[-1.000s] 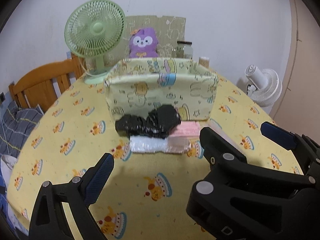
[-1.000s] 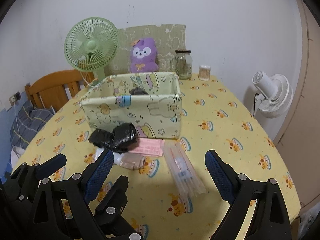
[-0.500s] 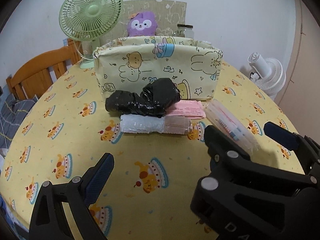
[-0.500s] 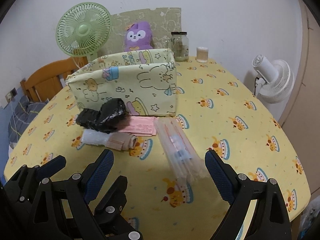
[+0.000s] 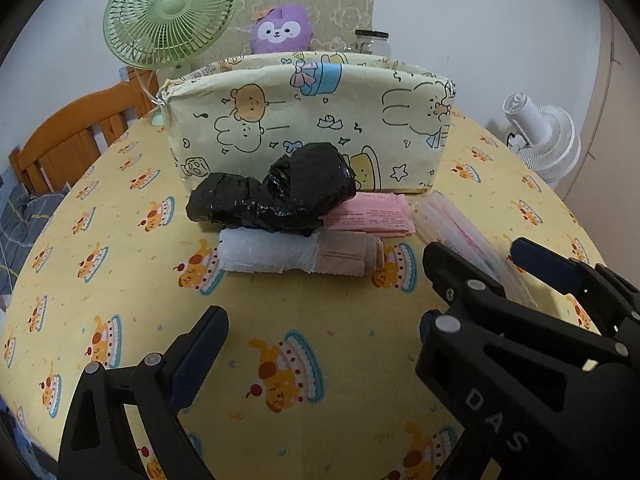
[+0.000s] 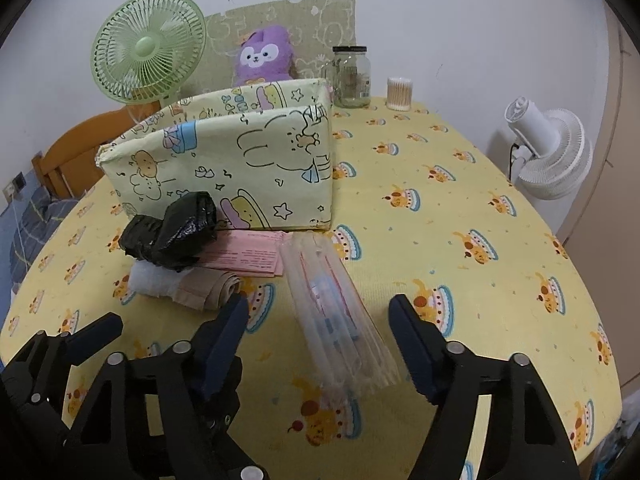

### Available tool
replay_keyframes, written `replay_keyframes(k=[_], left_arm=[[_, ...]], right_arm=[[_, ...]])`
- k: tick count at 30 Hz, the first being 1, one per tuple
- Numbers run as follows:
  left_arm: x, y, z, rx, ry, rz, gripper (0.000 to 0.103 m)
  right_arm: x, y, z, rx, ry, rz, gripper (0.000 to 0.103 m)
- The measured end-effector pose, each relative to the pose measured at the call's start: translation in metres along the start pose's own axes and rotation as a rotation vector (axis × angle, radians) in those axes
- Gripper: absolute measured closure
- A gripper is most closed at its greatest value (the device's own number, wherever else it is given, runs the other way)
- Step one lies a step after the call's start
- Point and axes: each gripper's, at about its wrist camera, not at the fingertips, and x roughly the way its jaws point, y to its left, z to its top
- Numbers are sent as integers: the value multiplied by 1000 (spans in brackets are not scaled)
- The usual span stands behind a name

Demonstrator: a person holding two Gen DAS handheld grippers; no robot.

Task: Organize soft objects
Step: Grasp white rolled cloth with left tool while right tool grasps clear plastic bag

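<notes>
A clear plastic packet [image 6: 332, 304] of long thin items lies on the yellow tablecloth [image 6: 460, 200]. My right gripper [image 6: 318, 308] straddles its near end, jaws closing, pads not pressing on it. Left of the packet sit flat pink packets [image 6: 244, 254], a white and beige rolled cloth [image 6: 180, 284] and a black plastic bundle [image 6: 172, 232]. Behind them stands the cartoon-print box [image 6: 224, 160]. My left gripper [image 5: 320, 332] hangs open and empty in front of the rolled cloth [image 5: 296, 254]. The right gripper [image 5: 484, 256] covers its right finger.
At the back stand a green fan [image 6: 148, 46], a purple plush [image 6: 262, 56], a glass jar [image 6: 352, 76] and a cup of cotton swabs [image 6: 399, 94]. A white fan [image 6: 552, 152] stands beyond the table's right edge, a wooden chair [image 5: 72, 136] at the left.
Both grippers came down and closer to the items in front of the box. The right gripper's fingers narrowed around the clear packet.
</notes>
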Motion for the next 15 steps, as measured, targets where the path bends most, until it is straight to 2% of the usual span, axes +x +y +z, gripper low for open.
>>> replay_keyframes(k=[3,8,15], left_arm=[[2,0,0,2,8,6,6],[3,-2,0,9,11,14,6],[-5,0,3,6,-8,25,6]], right_arm=[[7,0,0,0,25,4,40],[14,-2,-1,18,59,11,63],[5,-2,0,30,41,26,74]])
